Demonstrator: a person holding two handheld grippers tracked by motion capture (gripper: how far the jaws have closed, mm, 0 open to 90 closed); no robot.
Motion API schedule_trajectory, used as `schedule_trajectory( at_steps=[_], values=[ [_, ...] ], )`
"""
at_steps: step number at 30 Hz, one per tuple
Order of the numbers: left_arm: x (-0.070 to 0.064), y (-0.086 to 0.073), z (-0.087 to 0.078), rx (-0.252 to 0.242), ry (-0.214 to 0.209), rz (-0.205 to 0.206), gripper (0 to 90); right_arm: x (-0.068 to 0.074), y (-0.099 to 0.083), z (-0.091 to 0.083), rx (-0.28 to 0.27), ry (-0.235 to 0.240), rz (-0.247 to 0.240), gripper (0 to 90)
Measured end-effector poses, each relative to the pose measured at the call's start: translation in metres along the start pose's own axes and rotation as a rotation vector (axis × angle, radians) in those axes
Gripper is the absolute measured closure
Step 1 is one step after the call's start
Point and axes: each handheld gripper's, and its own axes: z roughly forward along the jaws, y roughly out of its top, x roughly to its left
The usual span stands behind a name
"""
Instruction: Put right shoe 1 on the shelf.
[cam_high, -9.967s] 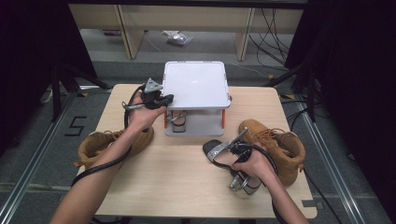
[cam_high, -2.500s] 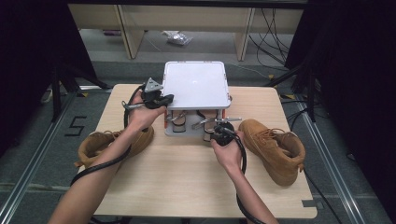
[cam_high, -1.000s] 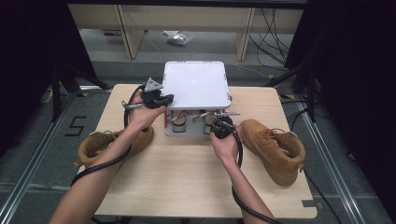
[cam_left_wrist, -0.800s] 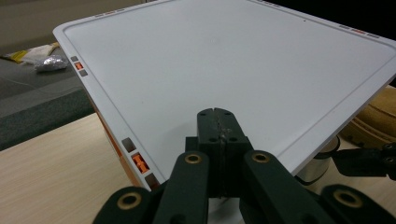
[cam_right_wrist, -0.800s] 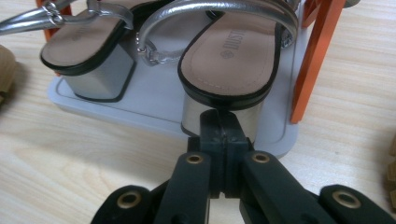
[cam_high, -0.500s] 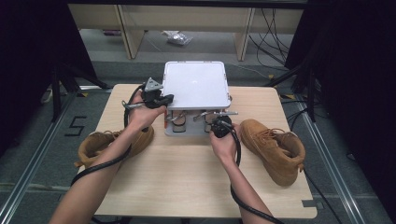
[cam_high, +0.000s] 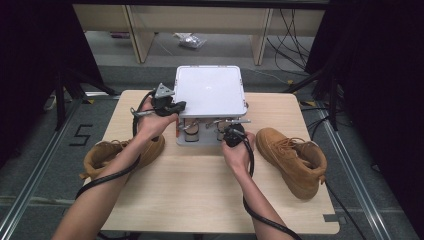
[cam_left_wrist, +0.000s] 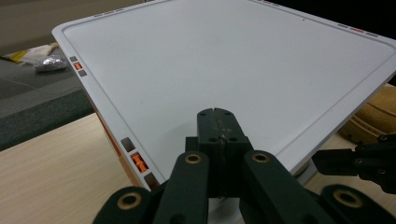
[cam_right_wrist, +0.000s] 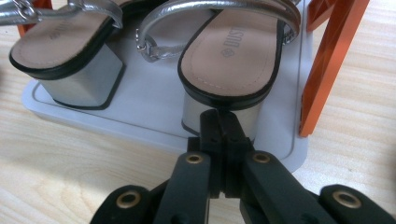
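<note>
A small rack with a white top shelf (cam_high: 209, 91) and a grey lower shelf (cam_right_wrist: 140, 119) stands at the back middle of the table. Two silver block-heel sandals sit side by side on the lower shelf: the left sandal (cam_right_wrist: 60, 42) and the right sandal (cam_right_wrist: 233, 51). My right gripper (cam_right_wrist: 219, 116) is shut and empty, its tip right at the right sandal's heel; the high view has my right gripper (cam_high: 231, 134) at the rack's front edge. My left gripper (cam_left_wrist: 217, 114) is shut and empty over the top shelf's left edge, with my left gripper (cam_high: 175, 106) beside the rack in the high view.
A tan boot (cam_high: 120, 152) lies at the table's left, under my left forearm. A second tan boot (cam_high: 295, 157) lies at the right. Orange legs (cam_right_wrist: 327, 60) hold up the rack's top shelf. The wooden table (cam_high: 200, 195) has free room in front.
Ten seconds ago my right gripper held a silver sandal near the right boot; that sandal now sits on the lower shelf. Over the last second nothing visibly moved.
</note>
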Motion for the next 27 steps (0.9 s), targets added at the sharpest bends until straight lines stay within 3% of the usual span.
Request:
schedule_trajectory(
  at_steps=[4, 7, 10, 13, 18, 20, 25, 27],
  values=[
    [0.000, 0.000, 0.000, 0.000, 0.002, 0.002, 89.6, -0.002, -0.002, 0.003, 0.006, 0.002, -0.020, 90.0],
    [0.000, 0.000, 0.000, 0.001, 0.003, 0.003, 89.6, 0.000, -0.002, 0.003, 0.009, 0.005, 0.000, 90.0],
    [0.000, 0.000, 0.000, 0.002, 0.003, 0.003, 89.6, -0.002, -0.002, 0.003, 0.006, 0.007, -0.025, 89.0],
    [0.000, 0.000, 0.000, -0.001, 0.002, 0.001, 89.6, -0.001, -0.002, 0.003, 0.009, 0.011, -0.004, 87.7],
    [0.000, 0.001, 0.000, 0.009, 0.005, 0.009, 89.5, 0.000, -0.002, -0.001, 0.011, 0.028, -0.041, 78.1],
    [0.000, 0.001, 0.000, 0.010, 0.001, 0.011, 89.5, 0.004, -0.002, -0.010, 0.026, 0.041, -0.032, 73.4],
    [0.000, 0.002, 0.000, 0.012, 0.001, 0.009, 89.3, 0.003, -0.008, -0.025, 0.033, 0.060, -0.075, 62.5],
    [0.000, 0.003, -0.001, 0.019, 0.012, 0.014, 87.1, 0.001, -0.011, -0.032, 0.043, 0.076, -0.069, 58.4]
  ],
)
